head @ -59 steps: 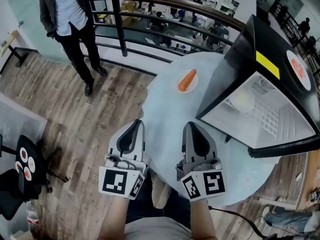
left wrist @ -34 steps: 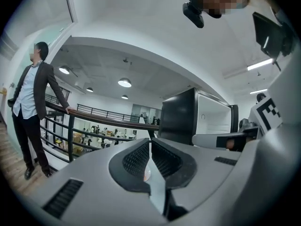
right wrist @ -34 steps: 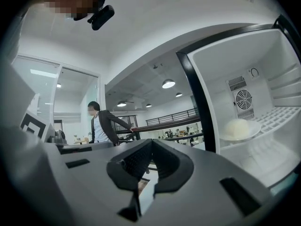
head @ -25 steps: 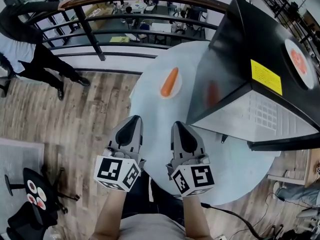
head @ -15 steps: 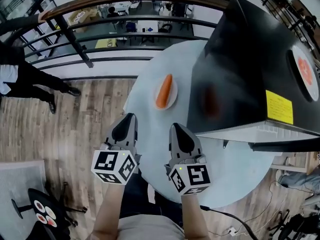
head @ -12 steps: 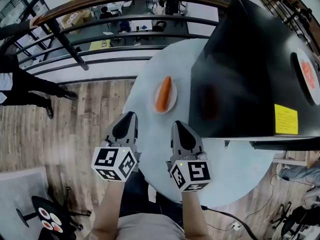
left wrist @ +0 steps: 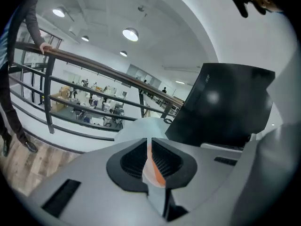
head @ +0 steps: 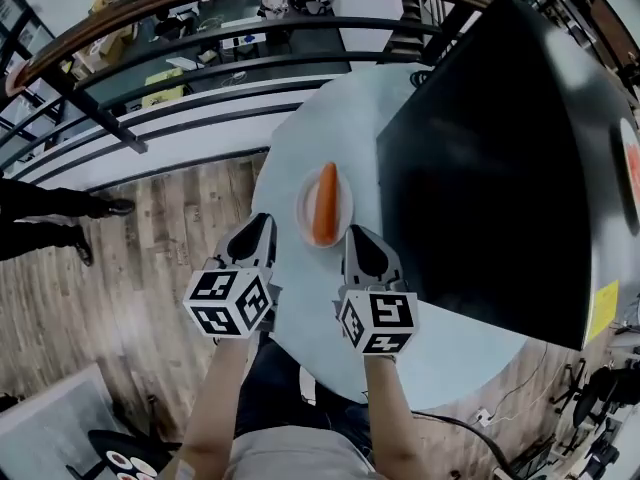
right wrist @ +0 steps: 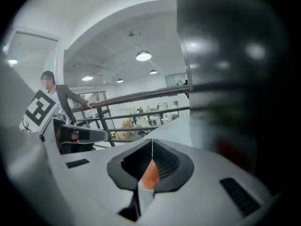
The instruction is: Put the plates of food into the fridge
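Observation:
An orange carrot (head: 324, 204) lies on a small white plate (head: 304, 208) on the round pale-blue table (head: 300, 138). The black fridge (head: 490, 158) stands on the table to the plate's right; only its dark outer walls show, its inside is hidden. My left gripper (head: 260, 224) hovers just short of the plate's near left rim, jaws shut and empty. My right gripper (head: 355, 236) sits at the plate's near right, shut and empty too. Past the left gripper (left wrist: 149, 142) a strip of carrot (left wrist: 157, 171) shows; the right gripper (right wrist: 151, 145) also points at the carrot (right wrist: 150, 175).
A dark railing (head: 150, 28) curves round the table's far side, with a lower floor beyond it. A person's legs (head: 50, 223) stand on the wood floor at left. A yellow sticker (head: 603, 308) marks the fridge's lower right.
The head view has swung, so the fridge's open front has slid out of sight. Both grippers have come closer to the carrot plate, still shut.

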Demonstrator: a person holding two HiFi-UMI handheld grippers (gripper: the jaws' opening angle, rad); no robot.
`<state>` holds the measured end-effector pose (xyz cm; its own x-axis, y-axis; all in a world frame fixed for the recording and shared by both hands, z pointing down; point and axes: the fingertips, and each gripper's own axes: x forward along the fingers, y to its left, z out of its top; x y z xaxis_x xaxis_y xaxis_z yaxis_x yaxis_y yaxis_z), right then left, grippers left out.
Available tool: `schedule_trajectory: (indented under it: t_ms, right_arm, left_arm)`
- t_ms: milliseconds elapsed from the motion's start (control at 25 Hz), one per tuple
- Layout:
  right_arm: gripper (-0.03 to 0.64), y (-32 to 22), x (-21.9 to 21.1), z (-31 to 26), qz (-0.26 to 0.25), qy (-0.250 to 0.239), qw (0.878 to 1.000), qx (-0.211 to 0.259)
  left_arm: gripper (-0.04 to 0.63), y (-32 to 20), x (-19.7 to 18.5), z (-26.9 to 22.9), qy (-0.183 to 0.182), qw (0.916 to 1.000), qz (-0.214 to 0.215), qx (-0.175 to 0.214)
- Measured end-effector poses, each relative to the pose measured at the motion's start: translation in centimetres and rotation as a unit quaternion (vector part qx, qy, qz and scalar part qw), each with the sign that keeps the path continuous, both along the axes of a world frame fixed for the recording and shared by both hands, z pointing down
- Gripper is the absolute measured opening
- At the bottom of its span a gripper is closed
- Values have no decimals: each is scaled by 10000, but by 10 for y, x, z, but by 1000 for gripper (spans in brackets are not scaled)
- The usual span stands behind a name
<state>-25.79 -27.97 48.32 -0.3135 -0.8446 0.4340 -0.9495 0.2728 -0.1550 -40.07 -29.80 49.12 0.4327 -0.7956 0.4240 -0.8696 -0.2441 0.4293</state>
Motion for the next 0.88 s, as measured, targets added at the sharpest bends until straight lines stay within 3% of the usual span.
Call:
schedule_trajectory:
  t_ms: [200, 400, 760, 880]
  right_arm:
    - [15, -20, 9, 55, 144, 333, 9959, -830]
    - [15, -27, 18, 102, 204, 376, 9857, -1633]
    - [18, -37, 33, 128, 503, 355, 9759, -2093]
    - [64, -37, 35, 134, 483, 323, 9718, -2284]
  left_arm:
    - [20, -14, 11, 43, 191, 9963, 391, -736]
    - [26, -20, 25, 80, 618, 9857, 499, -1484]
    - [95, -24, 39, 113, 598, 9743, 441, -2125]
    - [104, -25, 42, 117, 572, 9720, 337, -2255]
